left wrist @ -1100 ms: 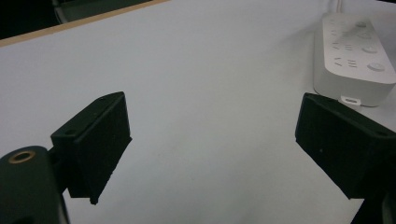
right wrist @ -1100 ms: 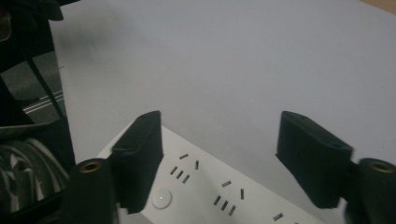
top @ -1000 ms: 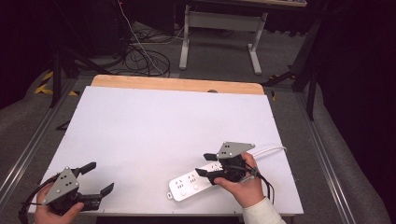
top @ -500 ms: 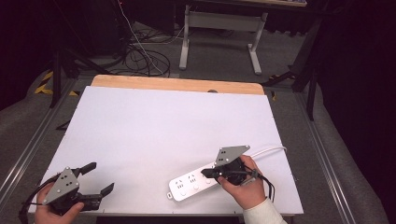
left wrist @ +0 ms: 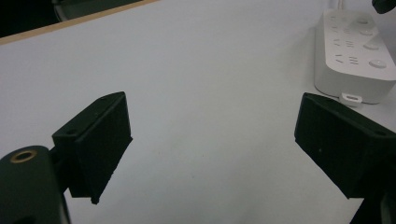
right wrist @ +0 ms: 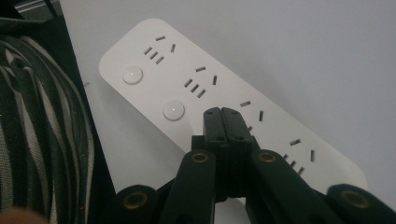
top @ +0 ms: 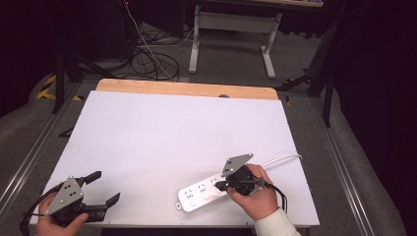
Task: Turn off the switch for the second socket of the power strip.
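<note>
A white power strip lies flat near the front edge of the counter, toward its right side, its white cord running off to the right. It has rows of sockets and round buttons on top; nothing is plugged in. The right gripper hangs over the strip's right half, its fingers pressed together with nothing between them, their tips over the sockets; I cannot tell whether they touch the strip. They have just been closing. The left gripper sits at the front left corner, well apart from the strip, fingers wide apart over bare white surface. The counter has a wooden strip along its far edge. Behind it: grey carpet, tangled cables, and the legs of another table.
</note>
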{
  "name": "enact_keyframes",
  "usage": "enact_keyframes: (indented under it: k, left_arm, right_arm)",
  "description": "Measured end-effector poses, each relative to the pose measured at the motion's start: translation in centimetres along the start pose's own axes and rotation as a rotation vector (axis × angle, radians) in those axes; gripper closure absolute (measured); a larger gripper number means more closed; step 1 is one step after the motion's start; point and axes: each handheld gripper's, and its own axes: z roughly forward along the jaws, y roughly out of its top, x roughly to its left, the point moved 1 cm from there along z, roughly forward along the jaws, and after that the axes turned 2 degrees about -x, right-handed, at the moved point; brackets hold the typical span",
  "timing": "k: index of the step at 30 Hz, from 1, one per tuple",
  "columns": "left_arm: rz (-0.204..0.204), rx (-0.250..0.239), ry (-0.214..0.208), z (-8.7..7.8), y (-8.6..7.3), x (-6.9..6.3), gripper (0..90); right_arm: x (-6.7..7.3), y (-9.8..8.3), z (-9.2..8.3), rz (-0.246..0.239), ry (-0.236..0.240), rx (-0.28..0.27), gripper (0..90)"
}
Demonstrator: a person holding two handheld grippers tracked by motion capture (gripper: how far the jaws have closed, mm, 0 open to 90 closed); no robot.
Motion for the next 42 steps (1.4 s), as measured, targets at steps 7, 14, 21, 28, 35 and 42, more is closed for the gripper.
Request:
enact_keyframes:
  k: [7,14,21,28,35,42]
  left_arm:
    - [0.004,0.003,-0.001,0.0,0.0,0.0,11.5]
    - [0.001,0.004,-0.003,0.0,0.0,0.0,11.4]
    - [0.004,0.005,-0.001,0.0,0.0,0.0,11.5]
    - [0.004,0.004,-0.001,0.0,0.0,0.0,11.4]
    - [0.004,0.005,-0.001,0.0,0.0,0.0,11.4]
    - [0.004,0.005,-0.001,0.0,0.0,0.0,11.5]
  right_arm:
    - [0.0,-0.1,0.6,0.005,0.005,0.044,90.0]
    - [-0.1,-0.2,1.2,0.014,-0.006,0.078,90.0]
    - [-0.1,-0.2,1.5,0.015,-0.007,0.092,90.0]
    - [-0.1,-0.2,1.9,0.016,-0.009,0.106,90.0]
    - [-0.1,-0.2,1.9,0.017,-0.015,0.110,90.0]
    - [-0.1,-0.2,2.0,0.020,-0.016,0.116,90.0]
